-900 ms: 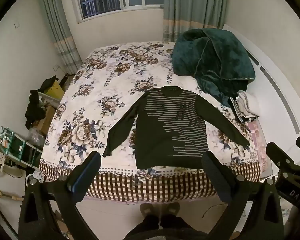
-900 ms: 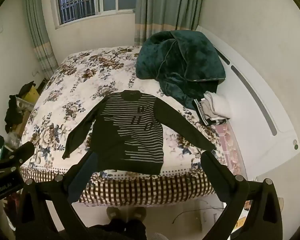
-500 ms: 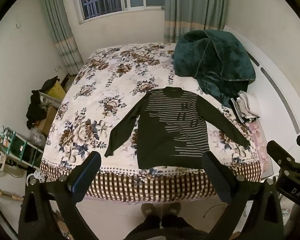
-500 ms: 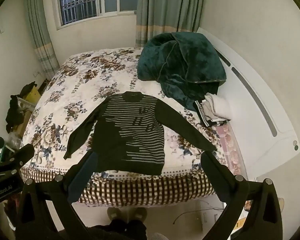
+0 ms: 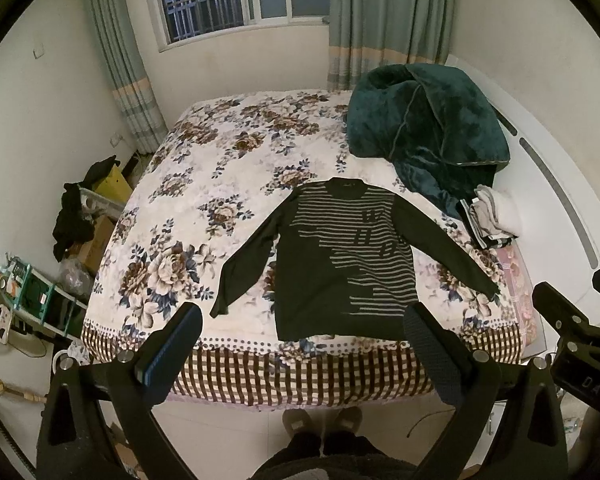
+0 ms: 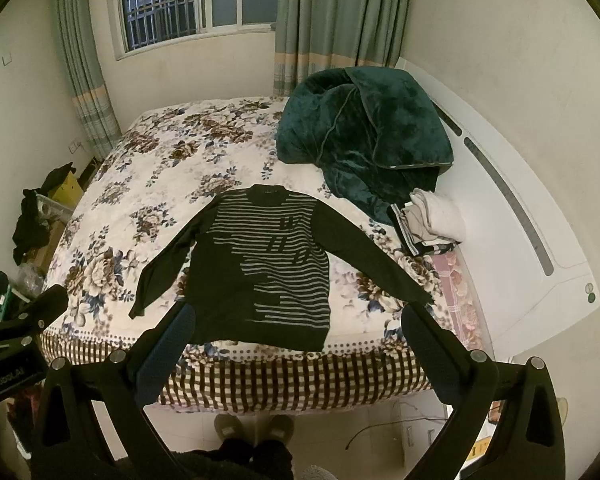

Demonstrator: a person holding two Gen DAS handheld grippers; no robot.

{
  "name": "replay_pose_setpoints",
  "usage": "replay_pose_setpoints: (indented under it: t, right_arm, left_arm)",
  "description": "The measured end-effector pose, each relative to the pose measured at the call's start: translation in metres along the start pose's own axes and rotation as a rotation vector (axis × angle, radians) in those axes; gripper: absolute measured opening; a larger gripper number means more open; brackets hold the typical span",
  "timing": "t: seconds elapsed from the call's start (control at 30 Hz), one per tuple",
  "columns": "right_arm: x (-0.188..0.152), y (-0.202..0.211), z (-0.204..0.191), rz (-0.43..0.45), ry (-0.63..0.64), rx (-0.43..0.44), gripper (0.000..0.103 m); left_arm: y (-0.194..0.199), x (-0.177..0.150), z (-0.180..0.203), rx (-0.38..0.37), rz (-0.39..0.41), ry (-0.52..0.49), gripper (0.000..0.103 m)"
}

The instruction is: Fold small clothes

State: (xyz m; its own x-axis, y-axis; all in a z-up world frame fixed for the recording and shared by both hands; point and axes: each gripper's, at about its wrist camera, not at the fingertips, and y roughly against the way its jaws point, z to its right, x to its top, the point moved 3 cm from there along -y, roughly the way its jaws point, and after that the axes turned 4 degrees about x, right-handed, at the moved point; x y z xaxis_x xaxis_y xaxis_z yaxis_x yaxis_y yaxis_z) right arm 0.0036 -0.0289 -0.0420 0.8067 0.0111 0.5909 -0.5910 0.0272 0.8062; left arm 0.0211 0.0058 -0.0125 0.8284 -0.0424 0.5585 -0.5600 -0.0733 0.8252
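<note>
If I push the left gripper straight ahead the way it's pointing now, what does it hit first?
Most likely the dark striped sweater lying flat on the floral bedspread. The left gripper is open with nothing between it and the sweater, though depth is hard to judge.

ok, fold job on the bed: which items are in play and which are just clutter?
In play:
- dark striped sweater, spread flat near the bed's foot
- left gripper, open, holding nothing
- right gripper, open, holding nothing

Clutter:
- green blanket, heaped
- pile of folded clothes beside it
- floral bedspread
- slippers on the floor
</note>
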Motion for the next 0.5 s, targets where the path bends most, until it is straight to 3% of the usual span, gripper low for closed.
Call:
replay_pose_setpoints:
  t: [0.5]
  right_arm:
    - [0.0005,0.0014,0.0025,0.01,0.003,0.003,0.103]
  left_arm:
    - [0.0064,0.0086,-0.0043,0.004,0.016,0.003,0.103]
